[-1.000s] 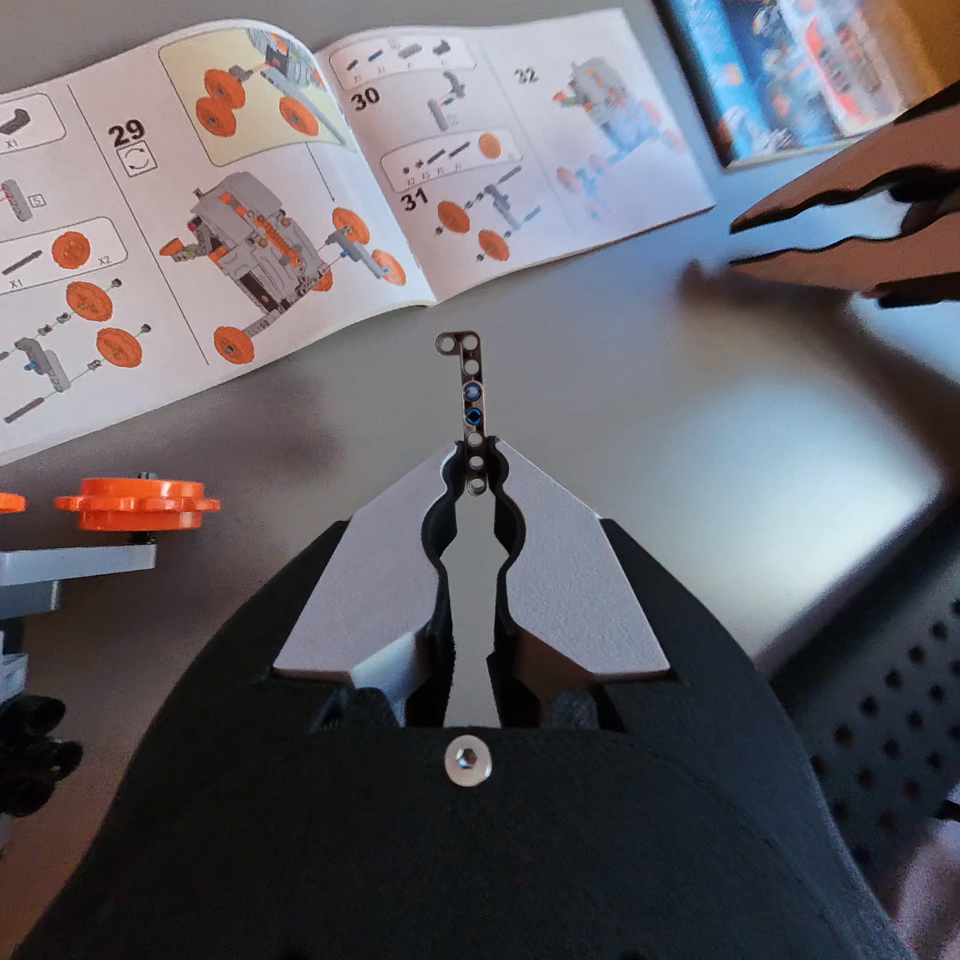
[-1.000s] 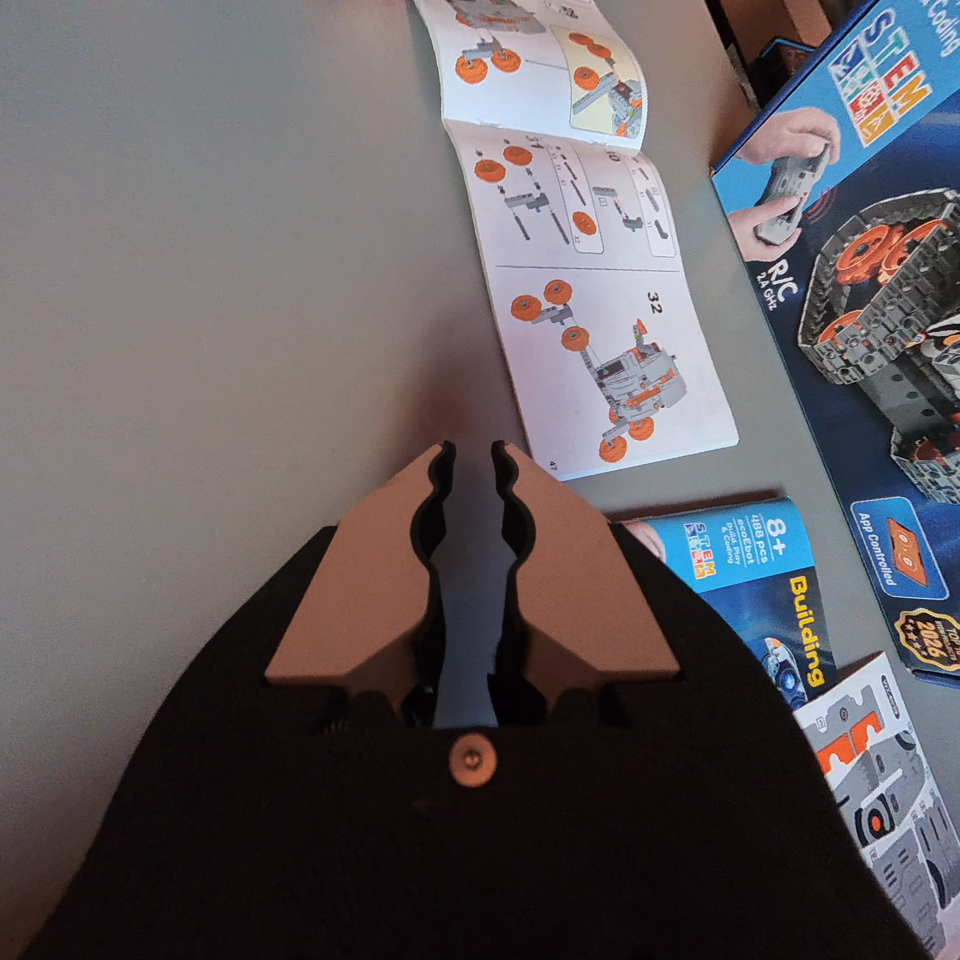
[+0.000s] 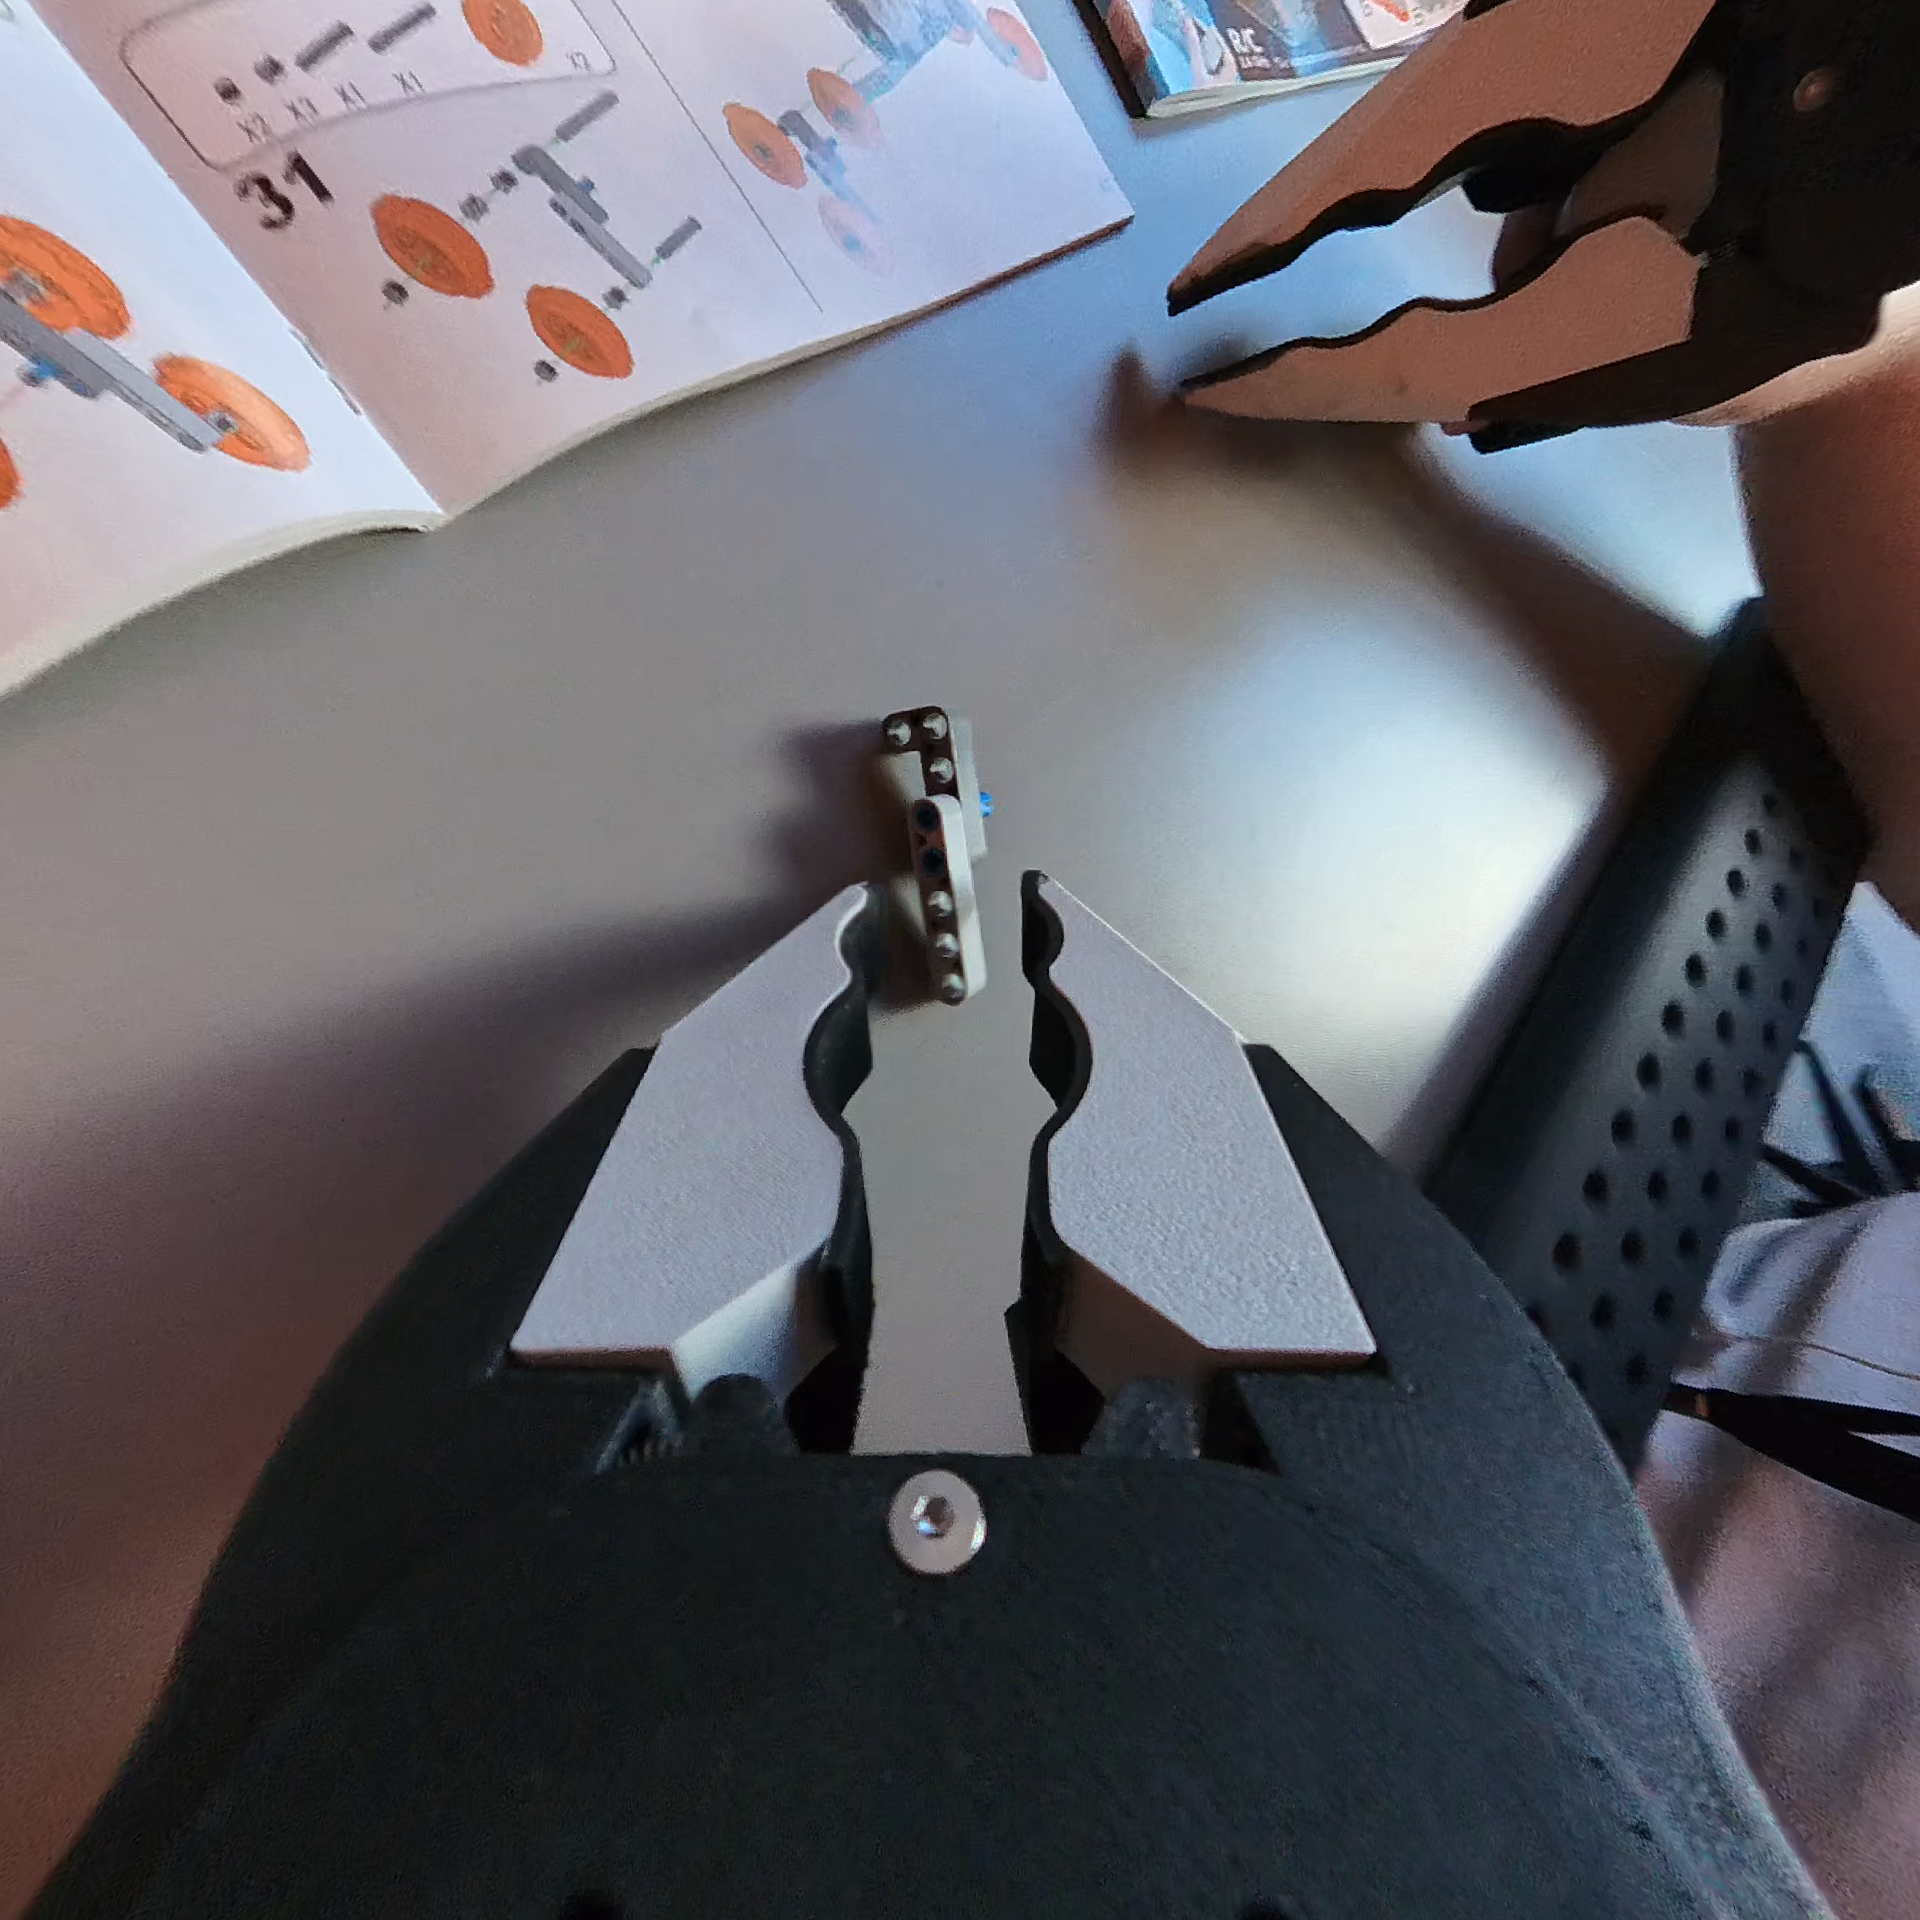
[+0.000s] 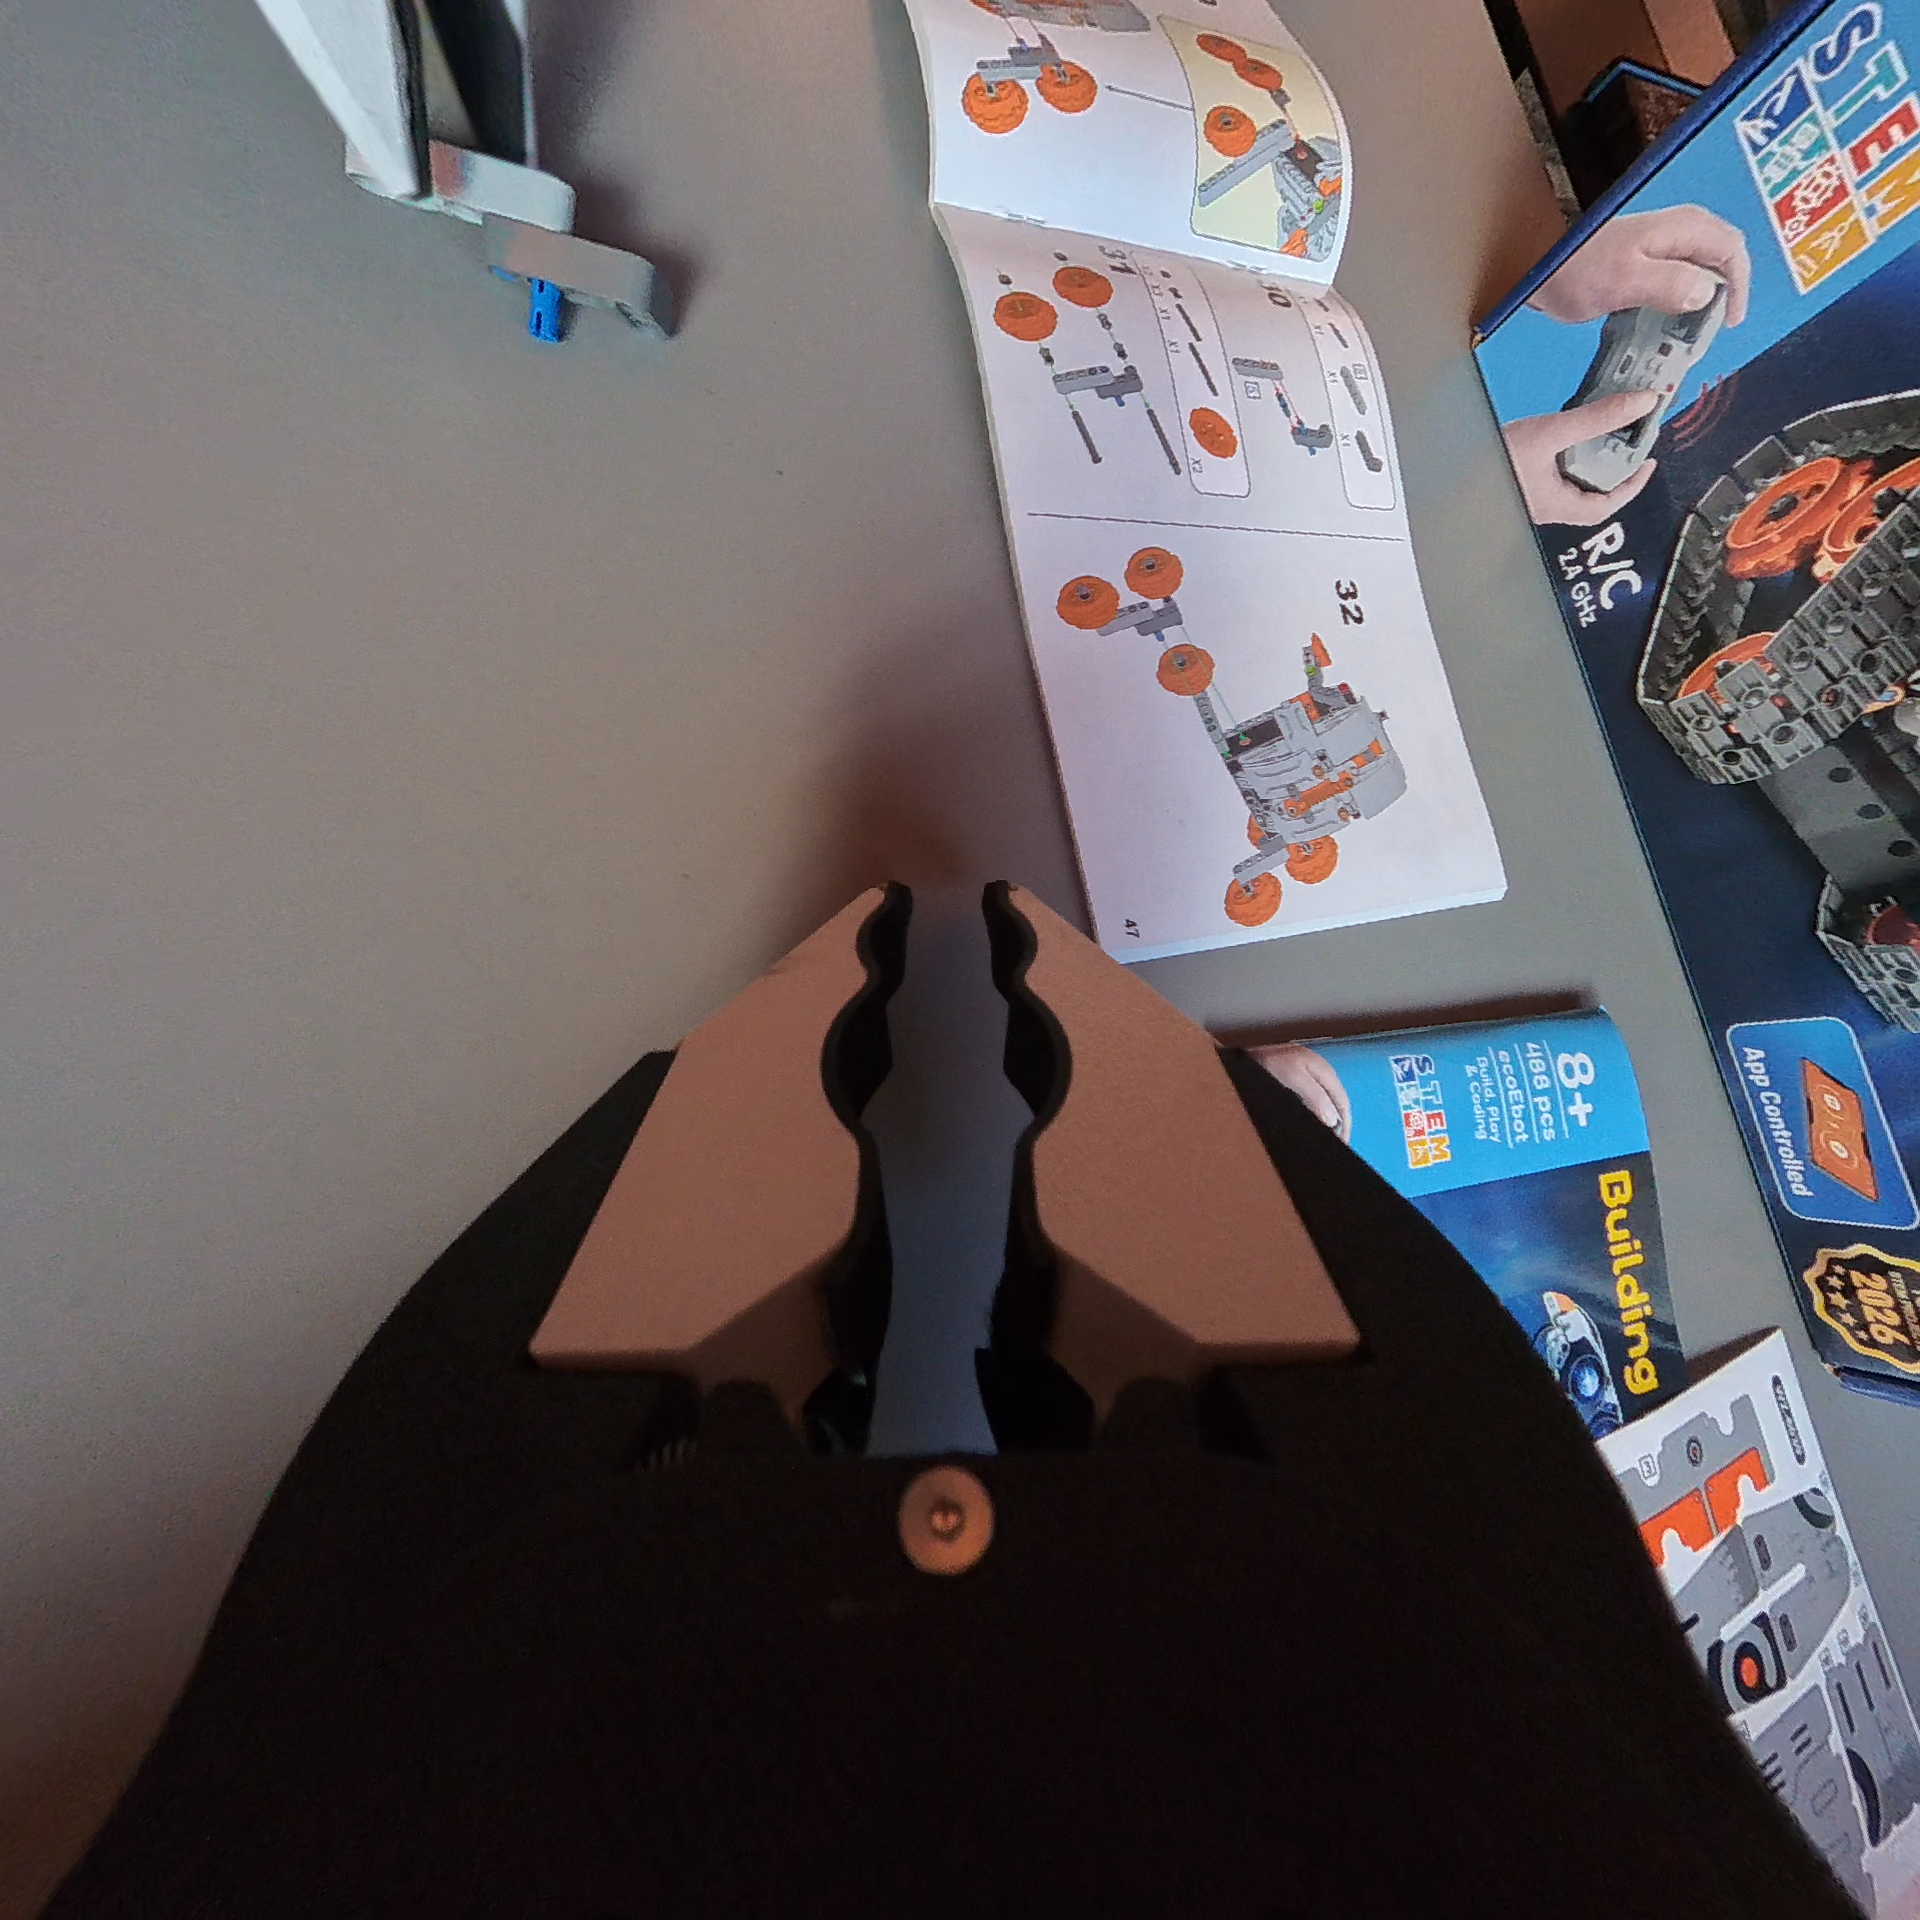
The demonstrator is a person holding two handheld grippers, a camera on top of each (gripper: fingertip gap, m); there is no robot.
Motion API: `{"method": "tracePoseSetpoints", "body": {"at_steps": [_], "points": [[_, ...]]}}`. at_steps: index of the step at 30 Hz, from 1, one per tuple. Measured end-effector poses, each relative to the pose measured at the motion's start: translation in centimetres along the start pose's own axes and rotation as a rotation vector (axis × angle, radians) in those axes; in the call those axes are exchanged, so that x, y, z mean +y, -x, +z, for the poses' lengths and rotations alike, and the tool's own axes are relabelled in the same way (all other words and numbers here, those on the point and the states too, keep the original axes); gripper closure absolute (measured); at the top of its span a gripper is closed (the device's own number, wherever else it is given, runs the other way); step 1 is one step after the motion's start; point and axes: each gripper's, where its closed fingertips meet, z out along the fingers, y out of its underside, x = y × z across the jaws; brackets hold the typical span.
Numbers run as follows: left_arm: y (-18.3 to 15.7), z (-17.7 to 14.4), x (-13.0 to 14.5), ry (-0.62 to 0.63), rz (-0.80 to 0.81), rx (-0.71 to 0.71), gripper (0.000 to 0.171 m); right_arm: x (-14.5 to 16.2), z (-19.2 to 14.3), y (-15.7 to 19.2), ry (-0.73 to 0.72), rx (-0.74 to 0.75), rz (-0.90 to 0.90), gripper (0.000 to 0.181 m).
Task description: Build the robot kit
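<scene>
The grey beam piece (image 3: 940, 862) lies on the bench (image 3: 1195, 675) just ahead of my left tool (image 3: 945, 899), its near end reaching in between the fingertips. It is a small L-shaped grey part with a row of holes and a blue pin through it. My left tool is spread: I see clear bench on the right of the piece, while its left edge sits close against the left fingertip (image 3: 847, 914); I cannot tell whether they touch. In my right wrist view the same piece (image 4: 566, 249) shows at top left, well apart from my right tool (image 4: 945, 894).

My right tool is parted by a narrow gap with nothing between the fingers, and it hovers low over bare bench. From the left wrist view I see it (image 3: 1184, 348) come in from the upper right, tips pointing left, well apart from the piece.

An open instruction booklet (image 4: 1226, 582) lies flat beyond both tools. Right of it are a large blue box (image 4: 1787, 582), a smaller blue booklet (image 4: 1496, 1164) and a sticker sheet (image 4: 1787, 1621). A black perforated chair part (image 3: 1662, 1060) stands off the bench's right edge in my left view.
</scene>
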Motion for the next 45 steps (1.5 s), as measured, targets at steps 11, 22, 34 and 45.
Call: {"method": "tracePoseSetpoints", "body": {"at_steps": [11,22,34,45], "points": [[-1.7,-4.0,-5.0,-0.292,0.414,-0.272,0.143,-1.5,0.1,0.3,-0.087,-0.007,0.015,0.165],[-4.8,-22.3,-4.6,-0.678,0.415,-0.438,0.128,-4.4,-2.8,-2.3,-0.312,0.124,0.096,0.156],[-0.4,-39.8,4.7,-0.956,0.163,-0.611,0.089,-3.7,-2.6,-2.3,-0.275,0.175,0.034,0.174],[5.0,-42.7,10.0,-0.877,0.059,-0.694,0.086,-0.4,-0.9,-2.6,-0.138,0.183,-0.011,0.181]]}}
